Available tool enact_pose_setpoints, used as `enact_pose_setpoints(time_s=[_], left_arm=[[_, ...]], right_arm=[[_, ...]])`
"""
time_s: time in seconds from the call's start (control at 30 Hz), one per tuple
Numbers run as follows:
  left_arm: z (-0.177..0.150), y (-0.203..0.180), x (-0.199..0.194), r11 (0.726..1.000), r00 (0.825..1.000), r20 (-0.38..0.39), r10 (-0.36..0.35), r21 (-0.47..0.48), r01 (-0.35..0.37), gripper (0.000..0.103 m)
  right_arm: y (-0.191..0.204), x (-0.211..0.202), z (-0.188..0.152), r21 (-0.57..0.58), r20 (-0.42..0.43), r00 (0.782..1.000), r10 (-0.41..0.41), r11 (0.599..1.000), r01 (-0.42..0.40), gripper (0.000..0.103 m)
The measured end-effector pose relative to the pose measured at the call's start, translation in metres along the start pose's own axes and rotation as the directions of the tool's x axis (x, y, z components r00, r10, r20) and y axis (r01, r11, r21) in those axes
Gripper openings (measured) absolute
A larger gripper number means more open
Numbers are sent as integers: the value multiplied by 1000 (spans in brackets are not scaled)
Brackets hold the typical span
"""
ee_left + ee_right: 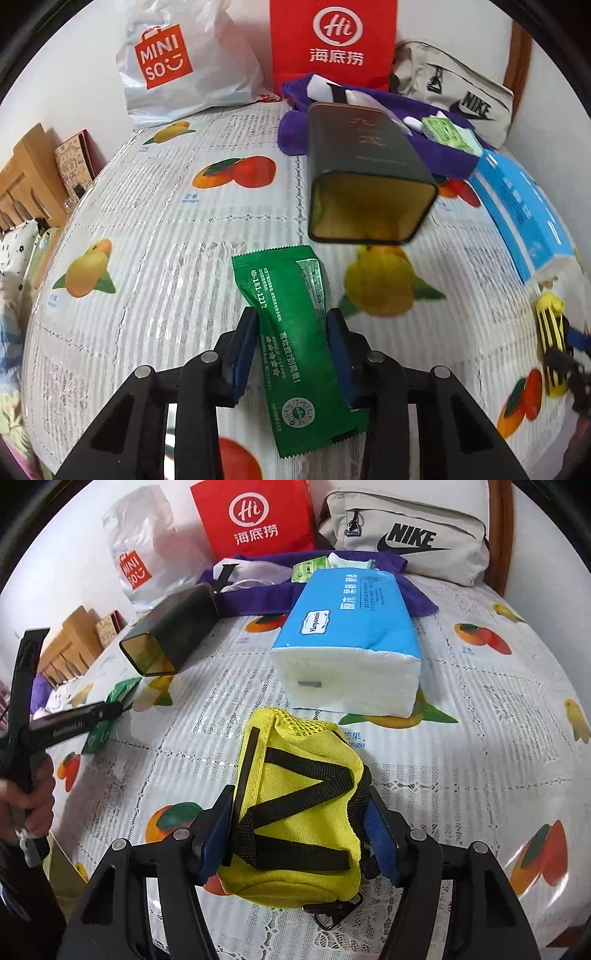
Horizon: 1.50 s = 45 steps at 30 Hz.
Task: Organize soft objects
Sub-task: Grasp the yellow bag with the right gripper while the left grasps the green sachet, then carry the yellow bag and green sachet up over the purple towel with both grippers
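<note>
My left gripper (291,332) is shut on a green snack packet (295,343), its blue pads pressing both long sides, just above the fruit-print tablecloth (147,229). My right gripper (299,819) is shut on a yellow mesh pouch (299,812) with black straps, resting on the table. The left gripper (110,709) with the green packet (125,690) also shows at the left of the right wrist view. The yellow pouch (550,343) shows at the right edge of the left wrist view.
A dark open-ended tin (365,173) lies on its side mid-table. A blue tissue pack (351,642) lies beside it. A purple cloth (436,147), a Miniso bag (184,62), a red Hi bag (332,40) and a Nike pouch (406,539) line the back.
</note>
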State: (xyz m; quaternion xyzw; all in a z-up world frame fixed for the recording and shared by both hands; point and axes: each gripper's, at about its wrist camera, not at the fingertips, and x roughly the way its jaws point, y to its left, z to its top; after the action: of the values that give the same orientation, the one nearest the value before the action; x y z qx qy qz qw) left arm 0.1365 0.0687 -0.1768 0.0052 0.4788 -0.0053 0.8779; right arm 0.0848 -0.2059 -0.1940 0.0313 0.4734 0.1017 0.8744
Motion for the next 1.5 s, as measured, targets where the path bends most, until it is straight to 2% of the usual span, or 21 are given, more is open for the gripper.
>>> enact_pose_setpoints(time_s=[0.13,0.47,0.63,1.13,1.5], left_arm=[[-4,1,-6,998,998,-24,-64,-28,63,35],[-6,-3,-33,992,994,-2,-106,-70,106,35],[2,-7,-47,985,988,13,-152,-79,153,35],[31,-16,-81,984,984,76,-164,-58,168,35],[56,-15,-87,984,981,100,-169,-45,174,35]], right_arm=[[0,-1,2,-2,0,1000,7,1000,-7,65],[-4,-15,6,4,-7,999,32,999,-32,59],[-4,-26,9,-2,1,999,51,999,-51,56],[8,-63,34,-71,69,989,133,989,-128,53],[13,-79,65,-104,113,984,137,987,-125,52]])
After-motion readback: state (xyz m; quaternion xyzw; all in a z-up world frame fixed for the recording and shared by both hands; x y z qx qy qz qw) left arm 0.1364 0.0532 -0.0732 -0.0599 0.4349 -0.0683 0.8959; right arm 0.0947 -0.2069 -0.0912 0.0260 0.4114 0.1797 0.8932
